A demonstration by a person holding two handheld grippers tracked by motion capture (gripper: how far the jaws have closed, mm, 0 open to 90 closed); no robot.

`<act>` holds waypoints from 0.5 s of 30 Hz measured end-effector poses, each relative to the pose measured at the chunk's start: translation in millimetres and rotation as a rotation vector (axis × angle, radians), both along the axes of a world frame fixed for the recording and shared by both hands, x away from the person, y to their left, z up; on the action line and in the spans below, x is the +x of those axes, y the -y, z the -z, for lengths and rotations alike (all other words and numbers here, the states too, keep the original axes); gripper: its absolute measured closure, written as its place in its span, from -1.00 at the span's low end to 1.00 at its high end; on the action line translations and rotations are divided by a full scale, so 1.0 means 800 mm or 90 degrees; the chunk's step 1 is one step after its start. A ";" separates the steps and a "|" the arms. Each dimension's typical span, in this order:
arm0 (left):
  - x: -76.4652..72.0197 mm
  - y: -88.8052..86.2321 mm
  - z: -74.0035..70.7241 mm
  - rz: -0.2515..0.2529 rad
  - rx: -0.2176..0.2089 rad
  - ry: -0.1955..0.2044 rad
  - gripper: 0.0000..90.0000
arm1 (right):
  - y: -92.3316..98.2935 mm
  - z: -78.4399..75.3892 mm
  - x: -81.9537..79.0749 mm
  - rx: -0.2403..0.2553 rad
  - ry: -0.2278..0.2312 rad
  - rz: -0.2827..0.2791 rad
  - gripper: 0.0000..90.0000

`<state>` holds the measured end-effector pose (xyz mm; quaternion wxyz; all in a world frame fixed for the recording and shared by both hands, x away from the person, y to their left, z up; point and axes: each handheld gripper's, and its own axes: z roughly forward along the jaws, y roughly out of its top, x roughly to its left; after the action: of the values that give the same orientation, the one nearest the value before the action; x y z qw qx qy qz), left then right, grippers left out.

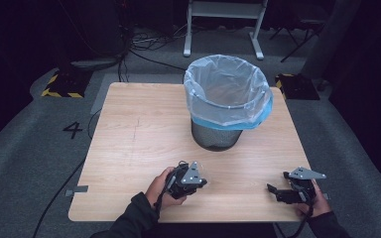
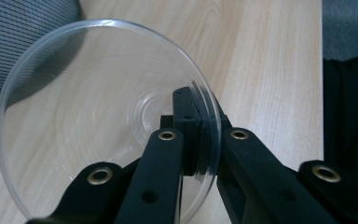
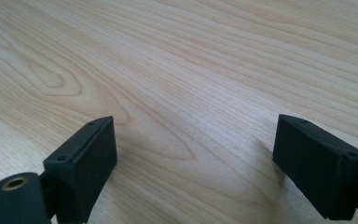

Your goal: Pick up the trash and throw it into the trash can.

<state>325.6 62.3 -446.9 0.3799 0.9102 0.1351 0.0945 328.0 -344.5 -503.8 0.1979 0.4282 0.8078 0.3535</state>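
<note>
The wooden table [image 1: 144, 124] carries a mesh bin [image 1: 217, 134] lined with a pale bag [image 1: 225, 84], standing beyond both grippers. The clear round plastic lid [image 2: 98, 112] sits between the jaws of the left gripper [image 2: 193, 128], which are clamped on its rim; it stands on edge, its flat face turned sideways across the jaws. The right gripper [image 3: 193, 163] hangs spread wide over bare wood.
</note>
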 end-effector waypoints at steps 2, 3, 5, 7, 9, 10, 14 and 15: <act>0.003 -0.007 -0.002 -0.014 -0.012 0.005 0.98 | 0.000 0.000 0.000 0.000 0.000 0.000 -0.70; 0.005 -0.012 -0.004 -0.021 -0.026 0.007 0.98 | 0.000 0.000 0.000 0.001 -0.001 0.001 -0.70; 0.007 -0.019 -0.007 -0.034 -0.028 0.013 0.99 | 0.000 0.000 0.000 0.000 0.000 0.000 -0.70; 0.010 -0.025 -0.009 -0.051 -0.038 0.021 0.99 | 0.000 0.000 0.000 0.000 0.000 0.000 -0.70; 0.012 -0.028 -0.011 -0.057 -0.045 0.021 0.99 | 0.000 0.000 0.000 0.000 0.000 0.000 -0.70; 0.015 -0.032 -0.012 -0.065 -0.052 0.021 0.99 | 0.000 0.000 0.000 0.000 0.000 0.000 -0.70; 0.023 -0.041 -0.018 -0.090 -0.079 0.032 0.99 | 0.000 0.000 0.000 0.001 -0.001 0.001 -0.70; 0.026 -0.046 -0.024 -0.098 -0.085 0.043 0.99 | 0.000 0.000 0.000 0.000 0.000 0.000 -0.70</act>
<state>346.5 99.2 -427.5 0.4353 0.8664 0.1974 0.1447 328.0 -344.5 -503.8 0.1979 0.4280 0.8079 0.3536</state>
